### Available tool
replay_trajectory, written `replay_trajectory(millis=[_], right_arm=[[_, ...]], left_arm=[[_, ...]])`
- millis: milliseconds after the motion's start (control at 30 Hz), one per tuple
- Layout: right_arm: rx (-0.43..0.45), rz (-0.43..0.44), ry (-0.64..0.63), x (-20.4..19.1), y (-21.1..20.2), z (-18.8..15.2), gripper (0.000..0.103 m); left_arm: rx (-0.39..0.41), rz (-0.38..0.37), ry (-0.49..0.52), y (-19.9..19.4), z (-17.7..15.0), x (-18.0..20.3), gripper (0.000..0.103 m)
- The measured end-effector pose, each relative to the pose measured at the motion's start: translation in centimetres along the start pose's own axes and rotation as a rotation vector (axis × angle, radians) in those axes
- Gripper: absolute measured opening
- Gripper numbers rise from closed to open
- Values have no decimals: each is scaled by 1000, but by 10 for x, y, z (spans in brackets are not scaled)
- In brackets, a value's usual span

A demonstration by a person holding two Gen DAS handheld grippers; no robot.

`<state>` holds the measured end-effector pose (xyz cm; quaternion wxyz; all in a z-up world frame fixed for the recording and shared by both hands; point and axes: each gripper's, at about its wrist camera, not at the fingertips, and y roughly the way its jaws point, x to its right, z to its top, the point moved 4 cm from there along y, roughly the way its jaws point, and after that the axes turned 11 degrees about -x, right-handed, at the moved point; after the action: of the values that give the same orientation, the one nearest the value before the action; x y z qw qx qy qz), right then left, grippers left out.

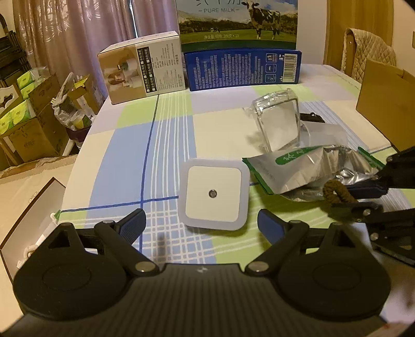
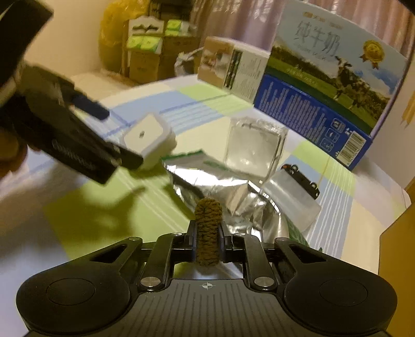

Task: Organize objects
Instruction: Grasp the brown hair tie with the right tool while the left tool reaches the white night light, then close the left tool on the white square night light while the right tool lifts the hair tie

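A white square night light (image 1: 213,194) lies on the checked tablecloth, just ahead of my left gripper (image 1: 201,225), which is open and empty. It also shows in the right wrist view (image 2: 147,137). My right gripper (image 2: 207,233) is shut on a brown hair tie (image 2: 207,228), held above a crumpled silver foil pouch (image 2: 220,189). In the left wrist view the right gripper (image 1: 363,197) and hair tie (image 1: 334,194) are at the right, over the pouch (image 1: 311,168). A clear plastic box (image 1: 278,121) stands behind the pouch.
A tan product box (image 1: 141,70), a blue box (image 1: 242,68) and a milk carton (image 1: 237,20) stand at the table's far edge. A clear badge holder with a black clip (image 2: 293,191) lies right of the pouch. A cardboard box (image 1: 386,103) is at far right.
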<state>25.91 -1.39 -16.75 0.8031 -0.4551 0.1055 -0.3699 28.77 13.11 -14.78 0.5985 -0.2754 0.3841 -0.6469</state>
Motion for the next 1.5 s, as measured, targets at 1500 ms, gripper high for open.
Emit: replay_trajectory(millis=[1500], right_arm=[[36,9,484,47,-129,-57,12]], left_arm=[[20,-78,-101,-87,4,52,61]])
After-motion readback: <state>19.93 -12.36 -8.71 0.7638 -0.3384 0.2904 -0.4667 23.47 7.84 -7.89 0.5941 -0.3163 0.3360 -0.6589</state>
